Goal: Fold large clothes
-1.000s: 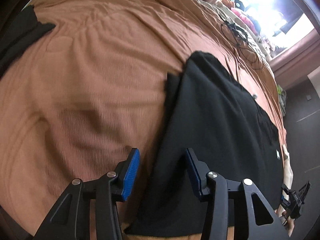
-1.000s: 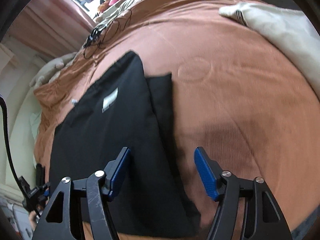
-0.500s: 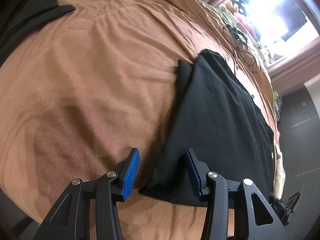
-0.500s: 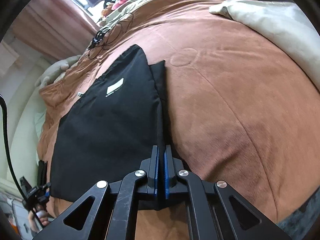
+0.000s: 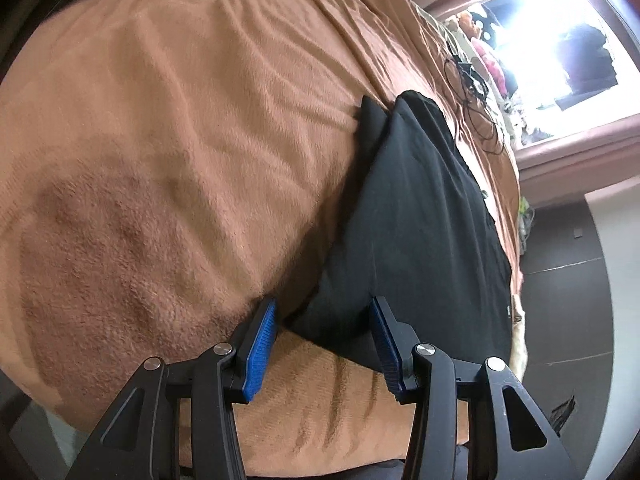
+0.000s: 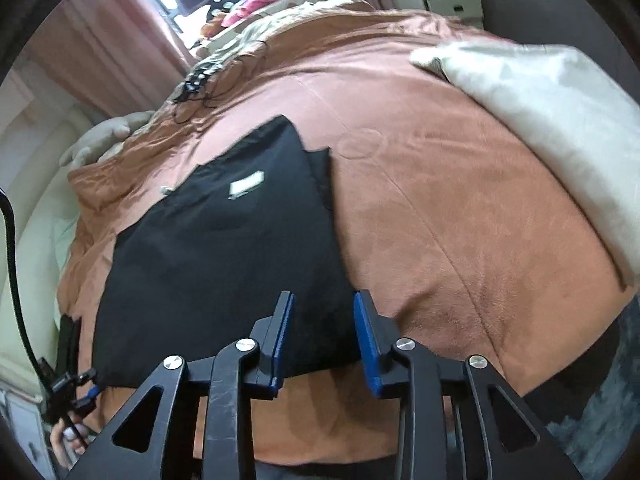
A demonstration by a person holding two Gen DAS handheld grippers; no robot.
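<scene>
The left gripper (image 5: 322, 336) stands with its jaws wide apart, straddling the near left corner of the black garment (image 5: 420, 216); the cloth lies between the blue pads (image 5: 260, 344) but neither pad presses on it, so nothing is gripped. The right gripper (image 6: 322, 338) has its jaws moderately parted over the garment's near right corner, likewise empty, the dark hem running just under and between the tips. Outward from both, the garment (image 6: 224, 248) lies flat on the brown blanket (image 5: 160, 160), stretching toward twelve o'clock, with a narrow flap already turned in along its long edge at about one o'clock in the right wrist view and a white label (image 6: 246, 185) showing near its far end. A pale pillow (image 6: 552, 128) sits at two o'clock in the right view, well apart from the garment, and a tangle of black cable (image 6: 204, 84) lies beyond the far end near the window. The step in hand appears to be taking the near hem at both corners, after a lengthwise fold and before a crosswise one. The next move likely calls for both grippers to settle lower so each pair of pads catches every layer at its corner, close together, then lift evenly and carry the hem toward twelve o'clock to meet the far edge, keeping the tucked flap from sliding out.
</scene>
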